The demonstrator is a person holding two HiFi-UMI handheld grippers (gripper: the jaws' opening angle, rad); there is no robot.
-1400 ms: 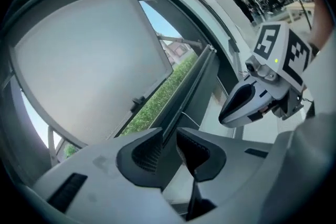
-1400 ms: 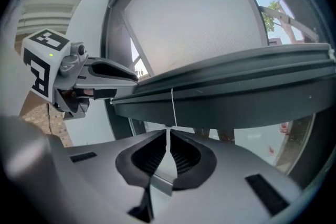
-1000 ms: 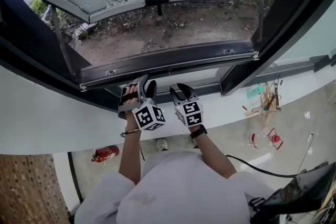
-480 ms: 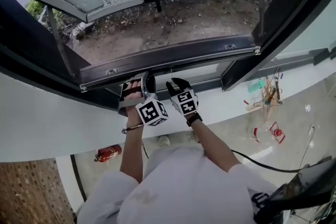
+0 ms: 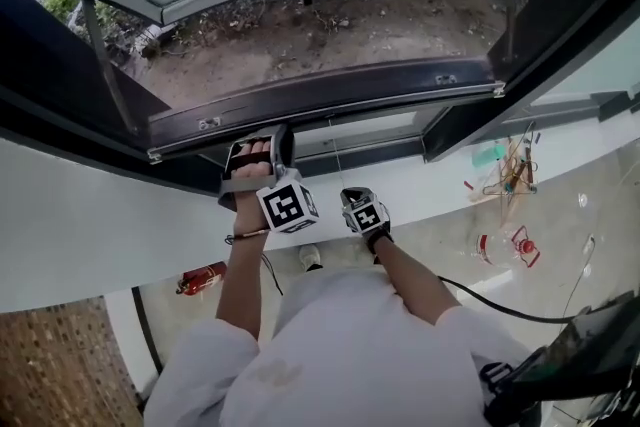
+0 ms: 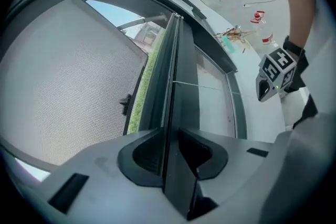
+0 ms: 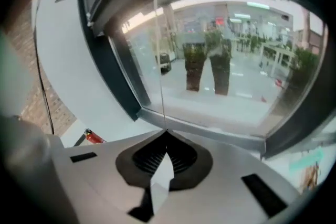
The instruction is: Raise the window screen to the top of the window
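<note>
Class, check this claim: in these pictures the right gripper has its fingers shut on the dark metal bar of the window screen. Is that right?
The held thing is wrong. The right gripper has its fingers shut on a thin pale pull cord; the right gripper view shows the cord running straight down into them.

Daylight pours through the window (image 5: pixel 320 40); both gripper views bend, darkening at edges.
</note>
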